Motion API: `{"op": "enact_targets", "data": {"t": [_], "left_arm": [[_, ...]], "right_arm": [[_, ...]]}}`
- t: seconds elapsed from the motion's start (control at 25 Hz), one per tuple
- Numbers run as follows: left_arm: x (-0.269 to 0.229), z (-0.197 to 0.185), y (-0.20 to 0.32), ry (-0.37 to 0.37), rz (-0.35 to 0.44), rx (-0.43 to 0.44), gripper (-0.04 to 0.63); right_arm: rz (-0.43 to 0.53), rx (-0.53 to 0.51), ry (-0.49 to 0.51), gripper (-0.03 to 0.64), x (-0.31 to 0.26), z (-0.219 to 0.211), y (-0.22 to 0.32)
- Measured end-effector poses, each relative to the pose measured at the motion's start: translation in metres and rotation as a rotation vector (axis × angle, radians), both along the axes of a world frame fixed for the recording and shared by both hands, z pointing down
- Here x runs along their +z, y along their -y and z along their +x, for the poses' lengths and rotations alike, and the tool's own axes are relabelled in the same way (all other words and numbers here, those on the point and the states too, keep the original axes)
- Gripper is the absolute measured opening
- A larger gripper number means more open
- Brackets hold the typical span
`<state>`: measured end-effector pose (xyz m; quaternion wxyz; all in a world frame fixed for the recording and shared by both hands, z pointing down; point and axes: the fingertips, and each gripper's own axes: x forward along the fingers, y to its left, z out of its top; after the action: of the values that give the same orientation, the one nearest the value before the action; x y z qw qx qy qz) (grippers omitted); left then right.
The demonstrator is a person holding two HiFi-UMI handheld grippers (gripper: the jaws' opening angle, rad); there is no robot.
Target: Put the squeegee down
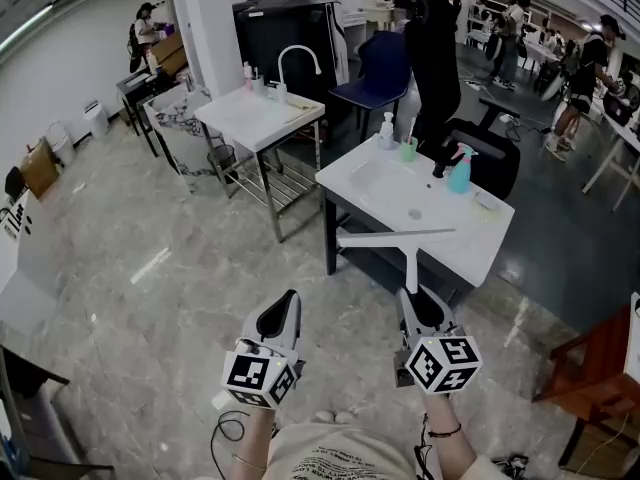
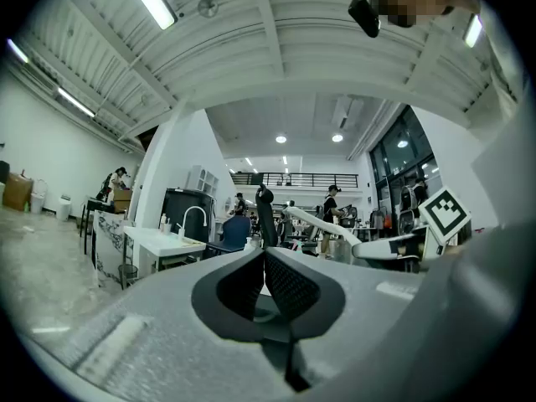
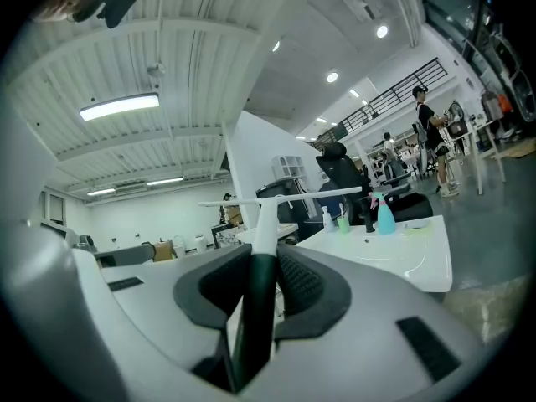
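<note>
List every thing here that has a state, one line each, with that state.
squeegee: held by its handle, blade crosswise ahead, not yet set down.
right gripper: shut on the squeegee's handle.
left gripper: jaws together, empty.
spray bottle: upright on the sink table.

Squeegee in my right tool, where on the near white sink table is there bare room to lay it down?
On the sink table, bare: the near right end, between basin and corner. Crowded: the back edge, with soap bottle, green cup, faucet, blue spray bottle.
</note>
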<state>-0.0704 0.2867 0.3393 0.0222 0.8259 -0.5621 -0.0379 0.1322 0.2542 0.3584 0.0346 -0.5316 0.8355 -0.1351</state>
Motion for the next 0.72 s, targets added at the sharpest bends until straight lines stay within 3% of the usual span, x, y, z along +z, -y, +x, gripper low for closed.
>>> {"op": "enact_targets", "data": {"t": [0.36, 0.72], "left_arm": [[0.007, 0.008, 0.007, -0.004, -0.016, -0.022, 0.023], [0.014, 0.004, 0.046, -0.013, -0.036, -0.025, 0.023]], "right_arm": [[-0.031, -0.006, 0.045, 0.095, 0.012, 0.009, 0.012], [-0.051, -0.007, 0.049, 0.095, 0.021, 0.007, 0.049]]}}
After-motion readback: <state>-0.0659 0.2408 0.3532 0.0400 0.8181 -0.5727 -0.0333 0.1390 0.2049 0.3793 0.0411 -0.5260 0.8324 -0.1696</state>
